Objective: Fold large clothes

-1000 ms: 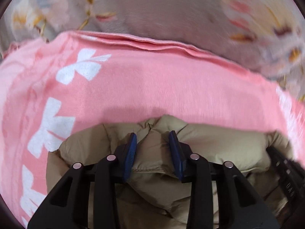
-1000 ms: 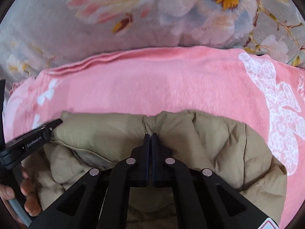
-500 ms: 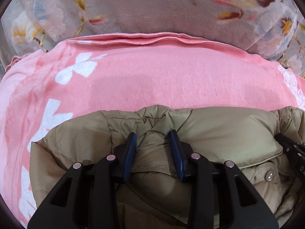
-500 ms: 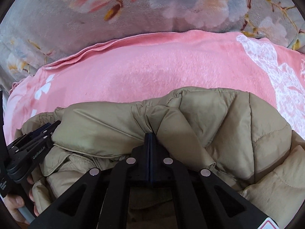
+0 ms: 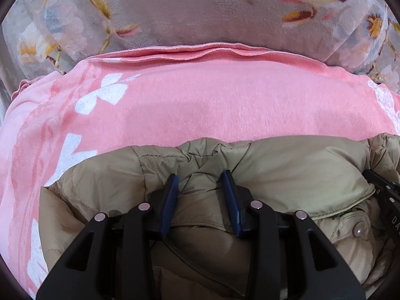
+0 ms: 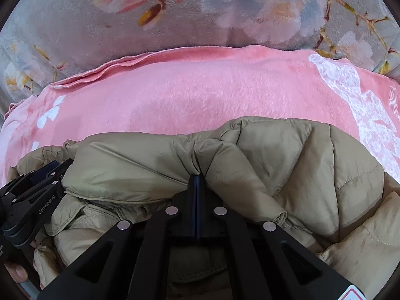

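Nearest in the left wrist view, the left gripper fills the bottom of the frame, its blue-padded fingers standing partly apart with a thick bunch of a khaki padded jacket pinched between them, the pads pressing into the fabric on both sides. In the right wrist view the right gripper rises from the bottom centre with its two jaws fully closed together, a thin fold of the same jacket gathered at the tips and fanning out in creases from that point. The left gripper also shows at the lower left of the right wrist view, with the fingertips of the person's hand wrapped on its handle at the frame edge. The jacket lies crumpled across the lower half of both frames, a snap button visible at the lower right of the left wrist view. It rests on a pink fleece blanket with white bow prints, which spans the middle band of each frame. Beyond the blanket's folded far hem, across the top of both frames, lies a grey plush cover printed with large pale flowers.
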### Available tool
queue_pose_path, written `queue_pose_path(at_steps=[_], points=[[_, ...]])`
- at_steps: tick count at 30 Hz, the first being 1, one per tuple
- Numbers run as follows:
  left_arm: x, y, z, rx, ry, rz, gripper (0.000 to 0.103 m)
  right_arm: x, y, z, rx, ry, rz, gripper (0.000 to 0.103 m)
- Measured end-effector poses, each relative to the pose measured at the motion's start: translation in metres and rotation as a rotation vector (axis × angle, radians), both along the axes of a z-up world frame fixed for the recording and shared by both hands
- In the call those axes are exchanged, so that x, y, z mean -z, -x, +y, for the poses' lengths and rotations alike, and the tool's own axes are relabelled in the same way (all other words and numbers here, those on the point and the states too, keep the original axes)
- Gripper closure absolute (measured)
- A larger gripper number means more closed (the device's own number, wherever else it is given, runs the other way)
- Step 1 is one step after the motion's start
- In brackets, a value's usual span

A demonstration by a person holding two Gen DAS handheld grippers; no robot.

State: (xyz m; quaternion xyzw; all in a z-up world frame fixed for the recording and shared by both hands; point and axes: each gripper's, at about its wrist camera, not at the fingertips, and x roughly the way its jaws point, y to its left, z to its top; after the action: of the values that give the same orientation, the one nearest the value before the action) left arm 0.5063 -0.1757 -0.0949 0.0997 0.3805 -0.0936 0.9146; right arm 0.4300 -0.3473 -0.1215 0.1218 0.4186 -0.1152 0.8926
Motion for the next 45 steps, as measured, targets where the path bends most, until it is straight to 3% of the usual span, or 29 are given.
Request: queue_pose_path(at_steps=[7,12,17,30,33,35,37,40,45], points=[[0.001,0.001,-0.001,0.0,-0.013,-0.004,0.067,-0.002,0.003,-0.006,0.002,-0.028,-0.017,0.103],[0.001,0.001,0.0,0.0,-0.014,-0.006,0.067,-0.029,0.022,0.0,0.034,-0.023,-0.091,0.103],[0.001,0.002,0.0,0.0,-0.008,-0.008,0.067,-0.016,0.016,0.003,0.017,0.01,-0.003,0.103],[0.0,0.001,0.0,0.004,-0.011,-0.004,0.067,-0.008,0.017,-0.001,0.027,-0.019,-0.013,0.103],[-0.012,0.015,0.021,0.026,0.054,0.014,0.066,-0.042,0.068,0.004,0.039,0.02,-0.038,0.103],[-0.029,0.041,0.049,0.048,0.109,0.027,0.046,-0.062,0.117,0.004,0.018,0.016,-0.071,0.098],[-0.04,0.066,0.076,0.075,0.158,0.04,0.042,-0.076,0.178,0.002,0.023,0.023,-0.083,0.093],[-0.051,0.115,0.132,0.078,0.213,0.08,0.026,-0.078,0.267,-0.009,0.066,-0.012,-0.063,0.075],[-0.043,0.202,0.232,0.058,0.359,0.196,0.019,-0.067,0.408,-0.022,0.201,-0.026,-0.025,0.061]])
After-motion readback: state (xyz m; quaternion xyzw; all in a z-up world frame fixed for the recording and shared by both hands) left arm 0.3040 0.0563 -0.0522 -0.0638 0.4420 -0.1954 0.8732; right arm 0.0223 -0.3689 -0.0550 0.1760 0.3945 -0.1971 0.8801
